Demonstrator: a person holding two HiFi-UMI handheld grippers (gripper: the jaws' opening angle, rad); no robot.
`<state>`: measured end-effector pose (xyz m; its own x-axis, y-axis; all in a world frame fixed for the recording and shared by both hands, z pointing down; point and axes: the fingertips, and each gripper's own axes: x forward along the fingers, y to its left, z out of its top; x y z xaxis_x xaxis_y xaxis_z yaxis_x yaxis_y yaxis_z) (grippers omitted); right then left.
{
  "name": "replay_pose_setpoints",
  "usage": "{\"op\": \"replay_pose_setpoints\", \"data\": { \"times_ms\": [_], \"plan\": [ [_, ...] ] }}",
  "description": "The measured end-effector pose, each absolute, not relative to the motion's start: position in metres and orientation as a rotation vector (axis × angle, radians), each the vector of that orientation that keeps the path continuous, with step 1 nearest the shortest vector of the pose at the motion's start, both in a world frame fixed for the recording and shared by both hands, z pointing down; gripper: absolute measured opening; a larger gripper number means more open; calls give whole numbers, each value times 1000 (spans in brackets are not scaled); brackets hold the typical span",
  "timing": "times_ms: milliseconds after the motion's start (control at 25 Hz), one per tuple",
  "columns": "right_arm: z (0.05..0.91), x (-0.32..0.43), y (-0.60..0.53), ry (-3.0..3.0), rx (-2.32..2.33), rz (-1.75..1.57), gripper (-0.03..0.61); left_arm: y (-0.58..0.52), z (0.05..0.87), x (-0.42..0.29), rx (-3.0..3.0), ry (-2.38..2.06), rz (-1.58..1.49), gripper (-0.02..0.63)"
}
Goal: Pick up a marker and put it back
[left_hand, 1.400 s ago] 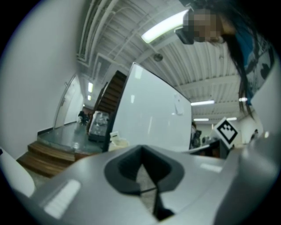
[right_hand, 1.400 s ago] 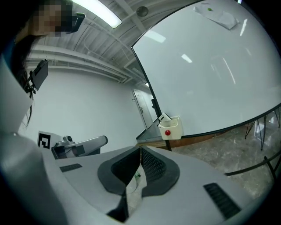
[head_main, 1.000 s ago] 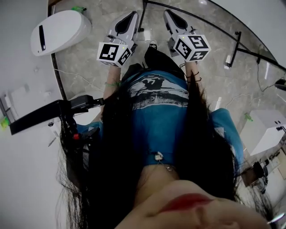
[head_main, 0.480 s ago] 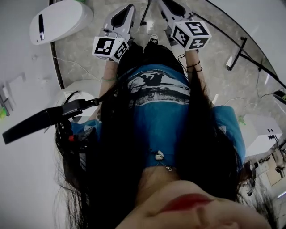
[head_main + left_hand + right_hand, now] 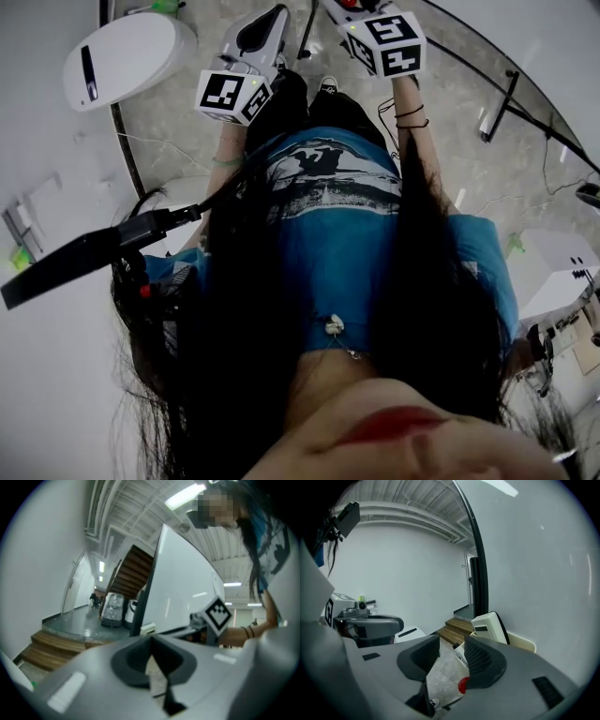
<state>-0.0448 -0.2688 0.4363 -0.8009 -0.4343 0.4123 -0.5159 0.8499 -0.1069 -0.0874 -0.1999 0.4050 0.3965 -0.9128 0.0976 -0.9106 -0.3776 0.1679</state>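
Note:
In the right gripper view a white marker (image 5: 461,654) with a red cap (image 5: 463,685) shows in the gap between my right gripper's (image 5: 452,643) jaws, close to the right-hand finger (image 5: 483,660). Those jaws are opening and stand wide, with no pad pressing on the marker. In the head view this gripper's cube (image 5: 385,42) is at the top edge and its fingertips are cut off. My left gripper (image 5: 152,640) is shut with nothing in it. The head view shows it (image 5: 277,12) held out in front of the person, left of the right one.
A white eraser (image 5: 489,626) leans on a pale ledge (image 5: 522,644) just beyond the right jaws, against a whiteboard (image 5: 534,564). Wooden steps (image 5: 49,646) lie ahead on the left. A white rounded device (image 5: 122,58) stands on the stone floor. A black arm (image 5: 89,251) juts left.
Both grippers have moved farther out and up in the head view, and the right one now reaches the top edge. A red spot now shows at that gripper's tip.

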Motion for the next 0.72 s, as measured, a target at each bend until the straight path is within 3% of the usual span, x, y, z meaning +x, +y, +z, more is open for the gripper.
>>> {"op": "replay_pose_setpoints", "data": {
  "times_ms": [280, 720],
  "plan": [
    [473, -126, -293, -2414, 749, 198, 146, -236, 412, -191, 2477, -1551, -35, 3],
    [494, -83, -313, -2230, 922, 153, 143, -263, 414, -187, 2516, -1463, -41, 3]
  ]
}}
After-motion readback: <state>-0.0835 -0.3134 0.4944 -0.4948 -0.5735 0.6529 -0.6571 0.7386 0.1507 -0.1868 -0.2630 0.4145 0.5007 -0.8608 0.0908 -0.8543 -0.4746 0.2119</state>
